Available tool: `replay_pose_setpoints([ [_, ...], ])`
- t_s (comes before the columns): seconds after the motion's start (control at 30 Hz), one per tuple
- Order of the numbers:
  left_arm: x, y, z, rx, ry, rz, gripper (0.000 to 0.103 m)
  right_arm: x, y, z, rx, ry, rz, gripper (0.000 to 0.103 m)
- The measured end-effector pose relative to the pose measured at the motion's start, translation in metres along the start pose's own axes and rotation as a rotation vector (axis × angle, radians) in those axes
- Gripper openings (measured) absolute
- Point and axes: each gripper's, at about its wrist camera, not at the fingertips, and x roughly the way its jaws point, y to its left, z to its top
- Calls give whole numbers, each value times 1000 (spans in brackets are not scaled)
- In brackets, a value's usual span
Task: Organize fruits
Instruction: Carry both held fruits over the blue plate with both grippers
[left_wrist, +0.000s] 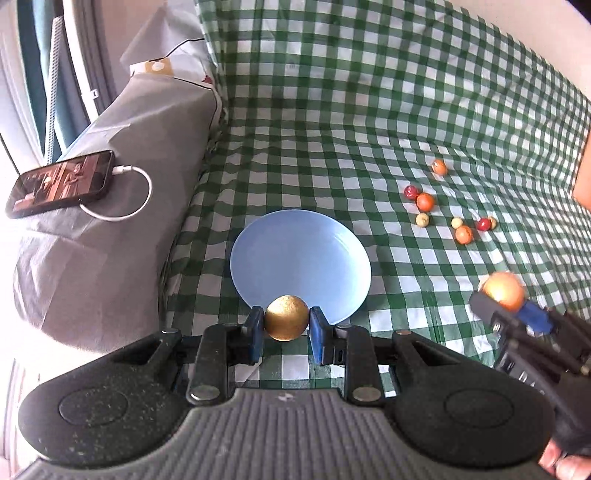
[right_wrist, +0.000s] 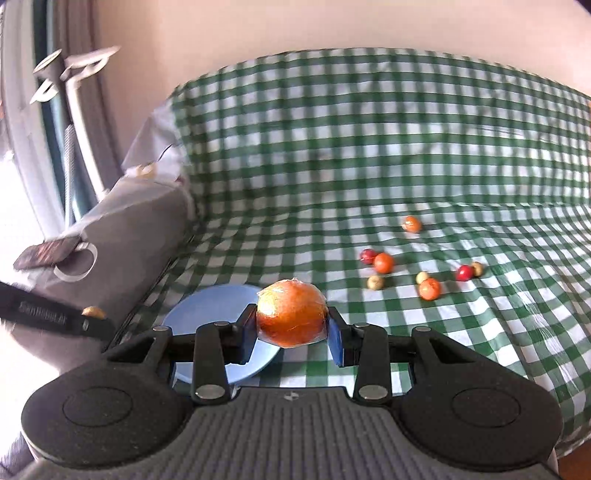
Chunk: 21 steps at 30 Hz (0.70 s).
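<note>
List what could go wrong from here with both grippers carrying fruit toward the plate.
1. The orange fruit is in slippery wrap and held only at its sides by the right gripper; it may slip.
2. The golden fruit could roll off the shallow blue plate.
3. The left gripper and right gripper are close; they could collide.

Daylight glare blown out at left; fisheye bending edges; right view motion-blurred.

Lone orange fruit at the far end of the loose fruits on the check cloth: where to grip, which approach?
Grip the far orange fruit across its widest middle, coming down from above. It is small, round, and sits alone on the checked cloth, apart from the red and orange pair nearer the camera, so fingers probably fit on either side. A low grip would likely squeeze it out.
</note>
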Motion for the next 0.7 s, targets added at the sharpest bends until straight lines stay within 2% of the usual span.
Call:
replay_pose_setpoints([
  [0.33, 21, 18, 6, -30, 11, -14, 29, 17, 16, -13, -61, 78, 11, 40],
  [0.7, 69, 25, 47, -22, -2, -11, 29, 74, 39, -1, -137, 117, 32, 40],
])
